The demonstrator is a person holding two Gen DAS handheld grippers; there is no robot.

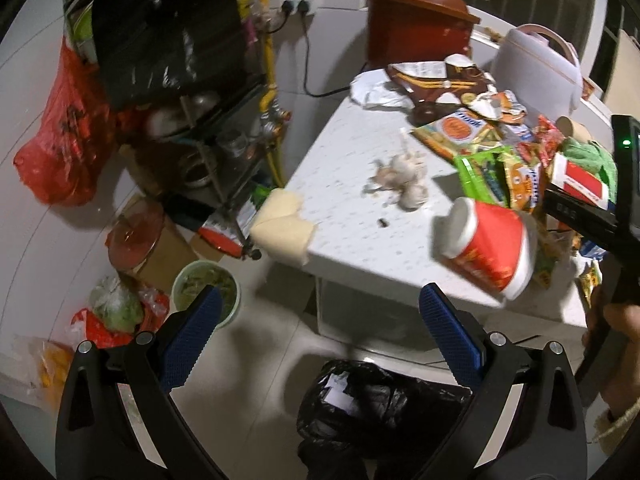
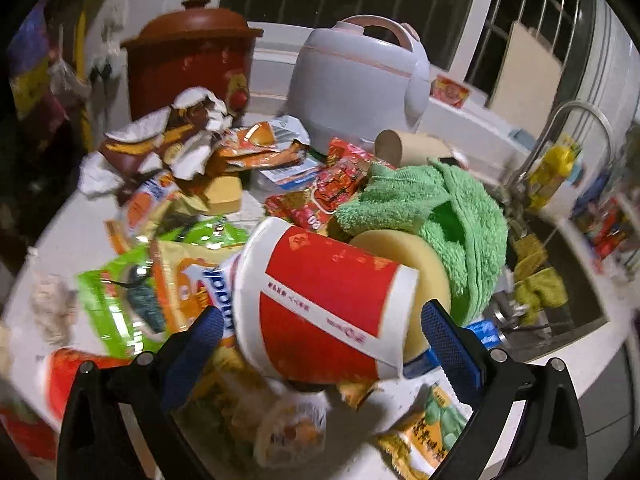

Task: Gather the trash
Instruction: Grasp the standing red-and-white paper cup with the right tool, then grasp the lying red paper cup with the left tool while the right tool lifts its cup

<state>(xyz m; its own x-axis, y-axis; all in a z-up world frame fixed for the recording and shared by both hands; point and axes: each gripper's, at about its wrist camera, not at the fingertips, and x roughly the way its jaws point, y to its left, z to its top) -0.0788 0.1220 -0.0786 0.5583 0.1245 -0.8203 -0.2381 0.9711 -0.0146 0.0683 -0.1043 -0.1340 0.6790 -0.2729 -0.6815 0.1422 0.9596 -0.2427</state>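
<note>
Near the front edge of the white table (image 1: pixel 352 216), we see a red-and-white paper cup (image 1: pixel 490 246) lying tilted on its side against the heap of snack wrappers (image 1: pixel 492 160) that covers the table's right side. Our left gripper (image 1: pixel 320 320) hangs off the table's front edge, released, its blue pads spread wide with nothing between them; below it on the floor sits a black trash bag (image 1: pixel 360 400). Our right gripper (image 2: pixel 322 334) is also spread open, its blue fingers (image 2: pixel 450 340) flanking the paper cup (image 2: pixel 320 300); we cannot tell whether either pad touches it. Just behind the cup lie a yellow sponge (image 2: pixel 424 264) and a green towel (image 2: pixel 440 208). Garlic bulbs (image 1: pixel 404 172) rest near the table's middle, left of the wrappers. At the far edge stand a brown crock pot (image 1: pixel 416 20) and a white rice cooker (image 1: pixel 536 64).
</note>
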